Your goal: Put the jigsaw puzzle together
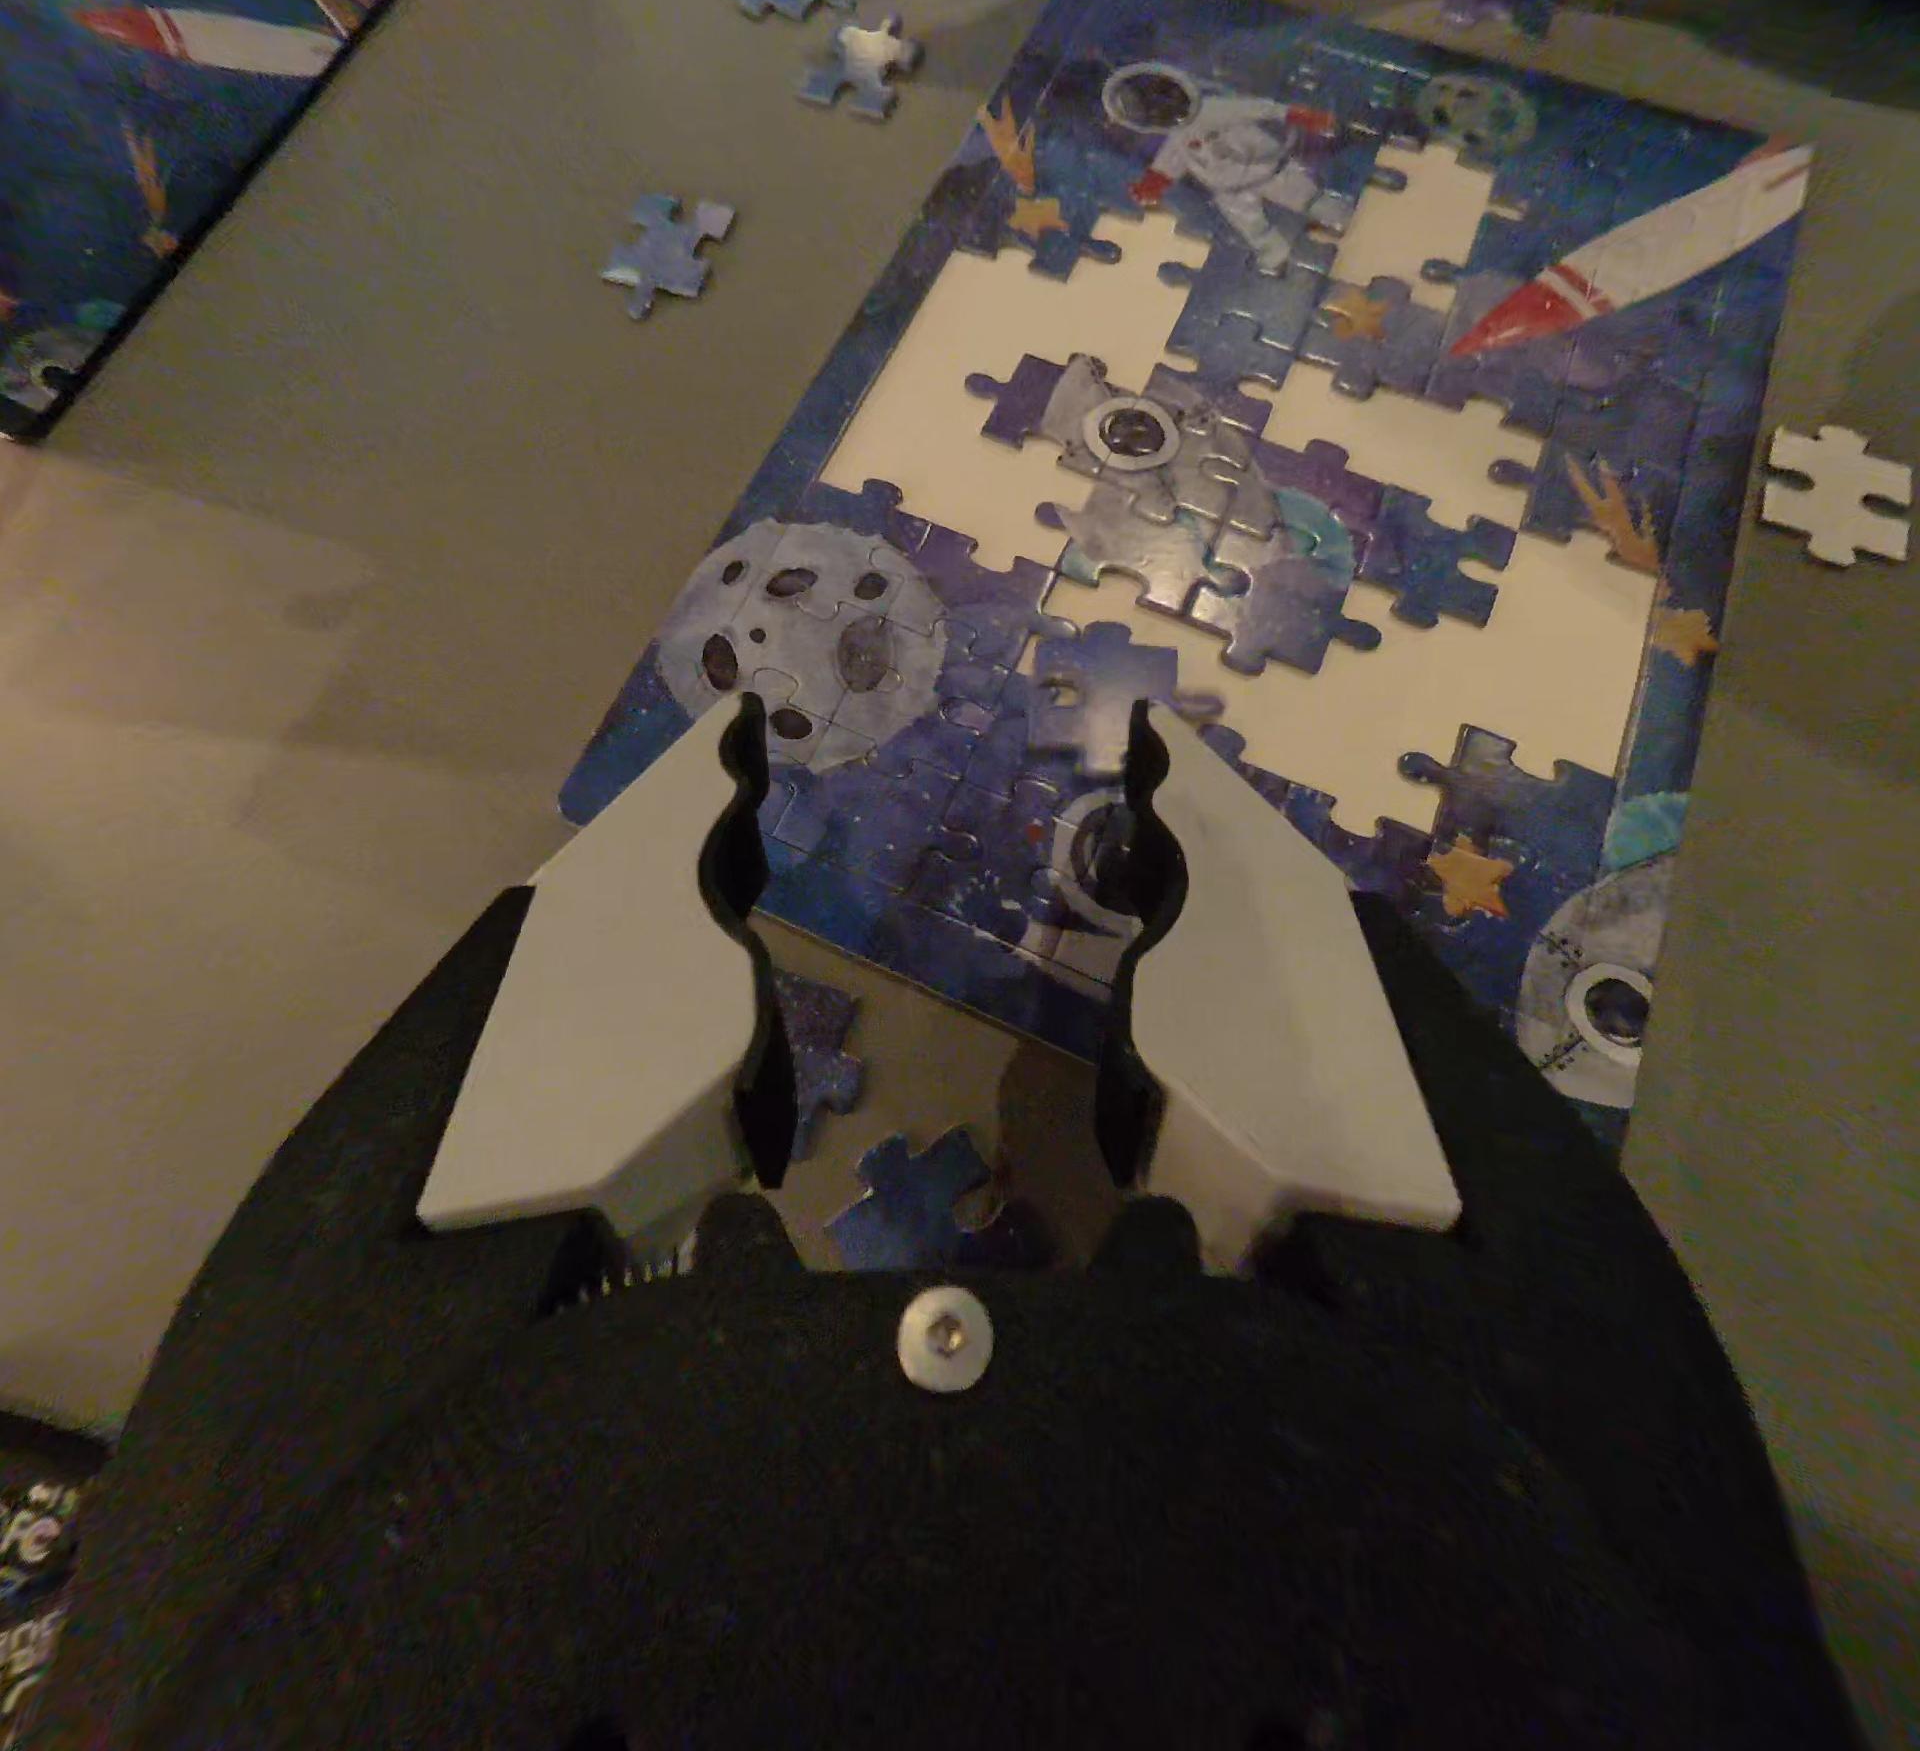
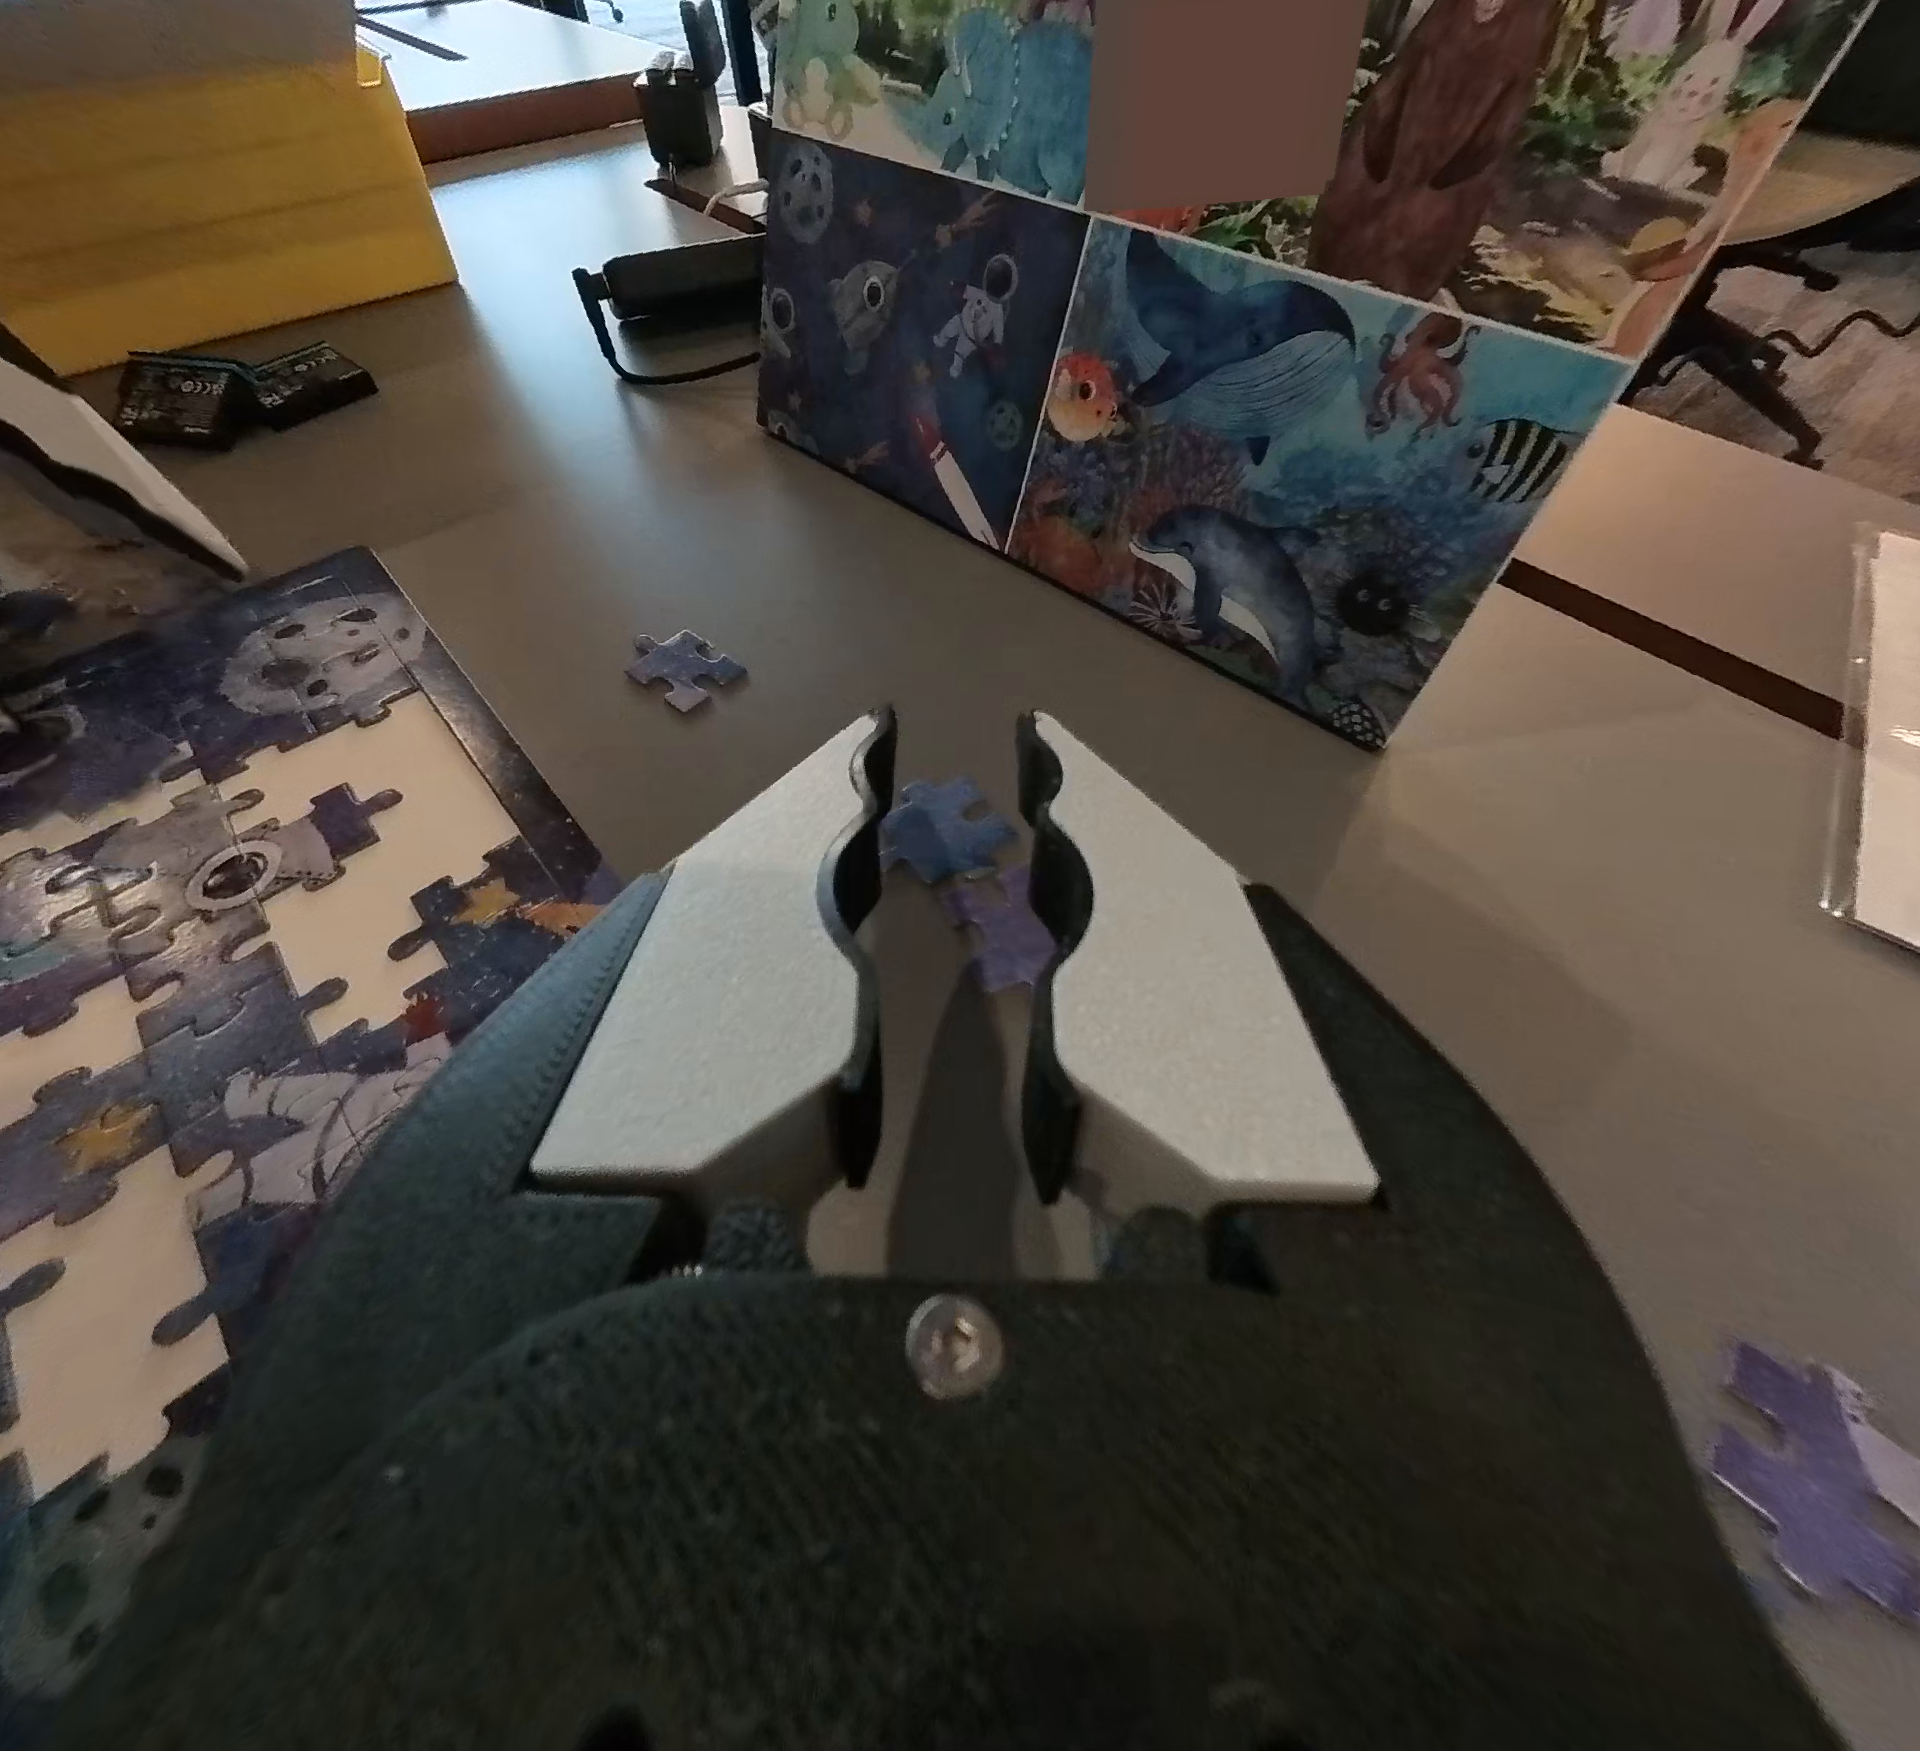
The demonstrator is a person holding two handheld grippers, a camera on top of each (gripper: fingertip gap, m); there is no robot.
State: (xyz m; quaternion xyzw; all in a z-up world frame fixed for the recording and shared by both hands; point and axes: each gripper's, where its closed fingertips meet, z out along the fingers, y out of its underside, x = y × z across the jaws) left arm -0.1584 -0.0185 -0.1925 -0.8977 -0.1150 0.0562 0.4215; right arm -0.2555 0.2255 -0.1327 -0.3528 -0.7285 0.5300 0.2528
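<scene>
The space jigsaw puzzle board (image 1: pixel 1714 413) lies on the grey table, partly filled, with several white gaps. My left gripper (image 1: pixel 945 709) is open and empty over the board's near corner, with a dark blue piece (image 1: pixel 1101 683) lying on the board by its right fingertip. Two loose pieces (image 1: pixel 821 1026) lie on the table under its fingers. My right gripper (image 2: pixel 958 722) is open low over the table, right of the board (image 2: pixel 457 662). A blue piece (image 2: pixel 940 828) and a purple piece (image 2: pixel 1003 932) lie flat between its fingers, not gripped.
Loose pieces lie left of the board (image 1: pixel 665 252) and behind it (image 1: pixel 862 65); a white face-down piece (image 1: pixel 1839 496) lies to its right. The picture-covered puzzle box (image 2: pixel 1143 413) stands ahead. A single piece (image 2: pixel 686 667), a purple piece (image 2: pixel 1818 1483), a yellow box (image 2: pixel 208 174) and a clear sleeve (image 2: pixel 1881 745) are nearby. There is about 30 centimetres between the tips of the two grippers.
</scene>
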